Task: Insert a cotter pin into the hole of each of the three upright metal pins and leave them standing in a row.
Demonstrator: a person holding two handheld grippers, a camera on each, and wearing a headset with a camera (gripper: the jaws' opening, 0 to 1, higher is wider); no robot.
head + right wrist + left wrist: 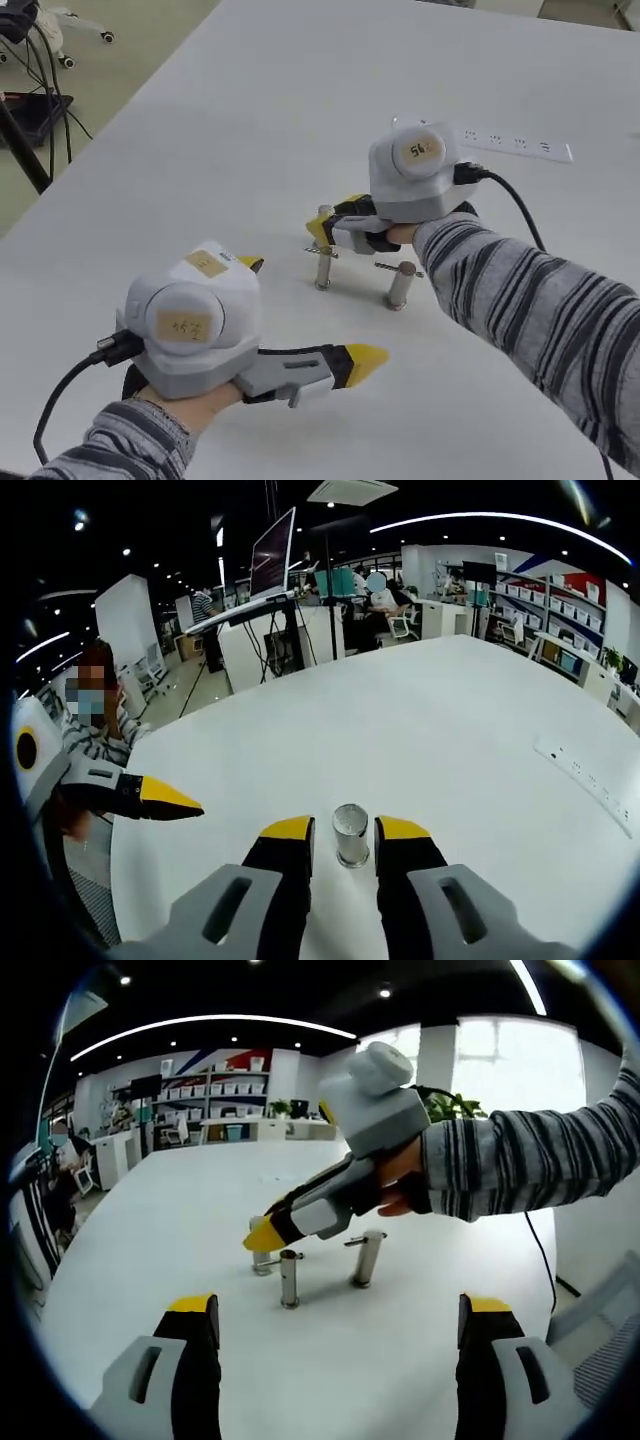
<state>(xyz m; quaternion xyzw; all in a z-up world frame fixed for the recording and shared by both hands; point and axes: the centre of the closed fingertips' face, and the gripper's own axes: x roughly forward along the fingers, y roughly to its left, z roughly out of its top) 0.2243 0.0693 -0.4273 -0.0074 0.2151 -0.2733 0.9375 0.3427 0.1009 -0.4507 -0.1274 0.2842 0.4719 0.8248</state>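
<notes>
Three upright metal pins stand close together on the white table (230, 130). The near-left pin (322, 266) and the right pin (401, 285) each carry a thin cotter pin (391, 266) across the upper shaft. The third pin (351, 835) stands behind them, between the narrow jaws of my right gripper (325, 222), which is shut on it near the top. My left gripper (308, 312) hovers open and empty in front of the group, jaws wide apart. In the left gripper view the right gripper (262, 1238) reaches in over the far pin (262, 1262).
A white power strip (510, 143) lies at the far right of the table. Cables trail from both grippers. Chair legs and a stand (30, 90) sit on the floor past the table's left edge. A person (90, 710) sits beyond the left side.
</notes>
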